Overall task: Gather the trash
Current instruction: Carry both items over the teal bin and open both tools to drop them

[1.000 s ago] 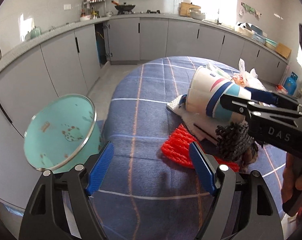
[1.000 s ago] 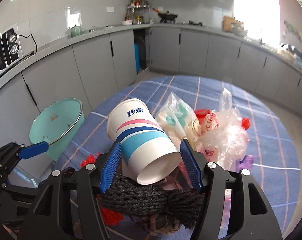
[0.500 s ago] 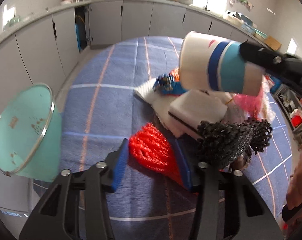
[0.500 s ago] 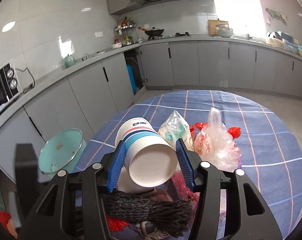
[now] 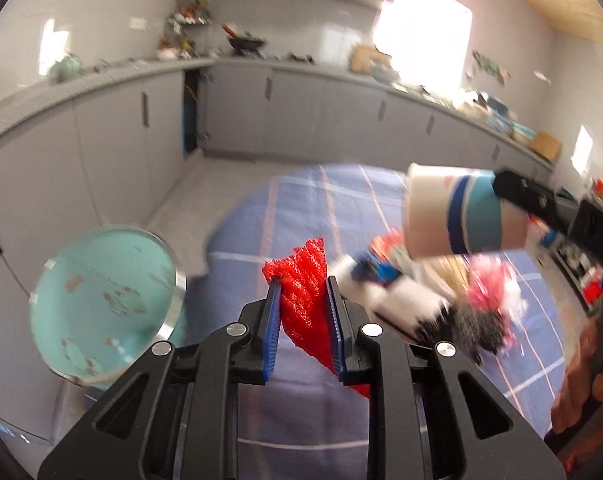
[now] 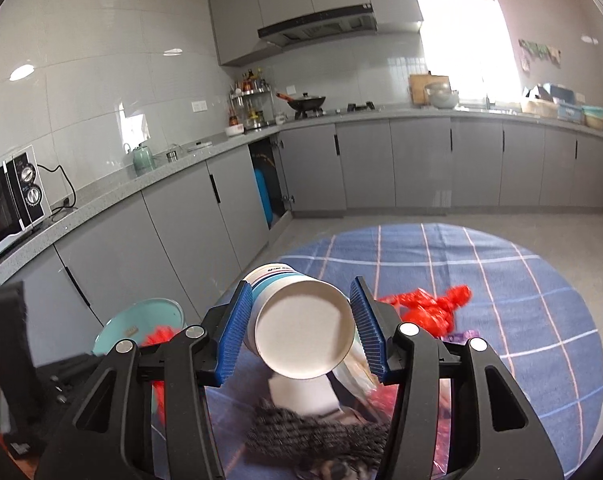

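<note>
My left gripper (image 5: 303,314) is shut on a red mesh net (image 5: 303,280) and holds it above the blue checked tablecloth (image 5: 293,208). My right gripper (image 6: 301,324) is shut on a white paper cup with blue stripes (image 6: 301,330), lifted off the table, its base toward the camera; the cup also shows in the left wrist view (image 5: 457,216). A teal bin (image 5: 101,300) stands to the left beside the table; it also shows in the right wrist view (image 6: 137,320). A trash pile (image 5: 441,304) with white pieces, black rope and pink plastic lies on the table.
A red plastic bag (image 6: 429,304) lies on the tablecloth (image 6: 501,280). Black rope (image 6: 313,436) and a white block (image 6: 301,396) lie under the right gripper. Grey kitchen cabinets (image 6: 361,168) run along the walls, with a microwave (image 6: 9,204) on the counter.
My left gripper has closed on the red mesh net and lifted it. My right gripper has raised the cup higher off the table.
</note>
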A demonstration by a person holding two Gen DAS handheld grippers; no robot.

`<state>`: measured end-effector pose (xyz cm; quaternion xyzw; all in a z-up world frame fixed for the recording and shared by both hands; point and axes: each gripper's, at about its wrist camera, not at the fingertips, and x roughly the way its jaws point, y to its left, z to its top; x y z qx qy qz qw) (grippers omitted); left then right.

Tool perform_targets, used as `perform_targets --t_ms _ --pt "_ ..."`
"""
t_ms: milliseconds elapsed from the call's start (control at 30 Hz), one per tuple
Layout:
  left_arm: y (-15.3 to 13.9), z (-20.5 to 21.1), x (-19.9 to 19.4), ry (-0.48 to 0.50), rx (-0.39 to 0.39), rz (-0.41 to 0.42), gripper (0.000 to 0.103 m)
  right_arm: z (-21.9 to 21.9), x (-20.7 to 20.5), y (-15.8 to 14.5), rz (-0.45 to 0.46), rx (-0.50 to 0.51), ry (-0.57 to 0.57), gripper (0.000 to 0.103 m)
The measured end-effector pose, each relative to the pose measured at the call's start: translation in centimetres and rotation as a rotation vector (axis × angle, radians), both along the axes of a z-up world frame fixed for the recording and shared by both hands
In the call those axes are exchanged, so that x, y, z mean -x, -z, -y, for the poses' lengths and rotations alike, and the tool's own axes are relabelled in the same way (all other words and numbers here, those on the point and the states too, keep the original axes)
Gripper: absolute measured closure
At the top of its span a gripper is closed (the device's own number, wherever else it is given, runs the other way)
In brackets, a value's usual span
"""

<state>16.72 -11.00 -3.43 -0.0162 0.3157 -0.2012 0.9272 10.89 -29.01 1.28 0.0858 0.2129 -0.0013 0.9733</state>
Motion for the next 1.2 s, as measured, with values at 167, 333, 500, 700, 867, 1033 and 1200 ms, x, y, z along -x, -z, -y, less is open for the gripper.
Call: perform_targets --t_ms 167,333,500,700,867,1033,1200 --pt "-2.2 -4.0 -0.8 -0.116 0.009 0.067 0.081 -2.5 -0.9 -0.5 0.017 -0.018 -0.029 0.052" --pt "-3.0 -8.2 -1.7 -0.256 -0.076 0.136 0.080 -7.1 -3.0 0.4 -0.003 -0.049 -0.119 0.052" --pt "-2.7 -12.7 -3.1 -0.361 -0.098 0.118 0.080 -13.0 -6.2 2.4 -0.055 -0.080 -0.211 0.052" --pt "-0.4 -16.7 -5.1 -0.441 -0.126 0.060 0.080 -18.2 -9.3 5.2 -0.136 -0.088 -0.262 0.052" --pt "2.0 -18.0 -5.7 -0.451 -0.153 0.016 0.080 -20.7 -11.5 7.7 -0.204 -0.079 -0.286 0.052" --pt "4.4 -19.3 -7.0 -0.458 -0.155 -0.044 0.078 -21.9 -12.9 9.5 -0.246 -0.080 -0.315 0.051" --pt "5.3 -19.7 -7.4 -0.467 -0.166 -0.068 0.052 -21.8 -13.2 10.0 -0.262 -0.079 -0.317 0.037"
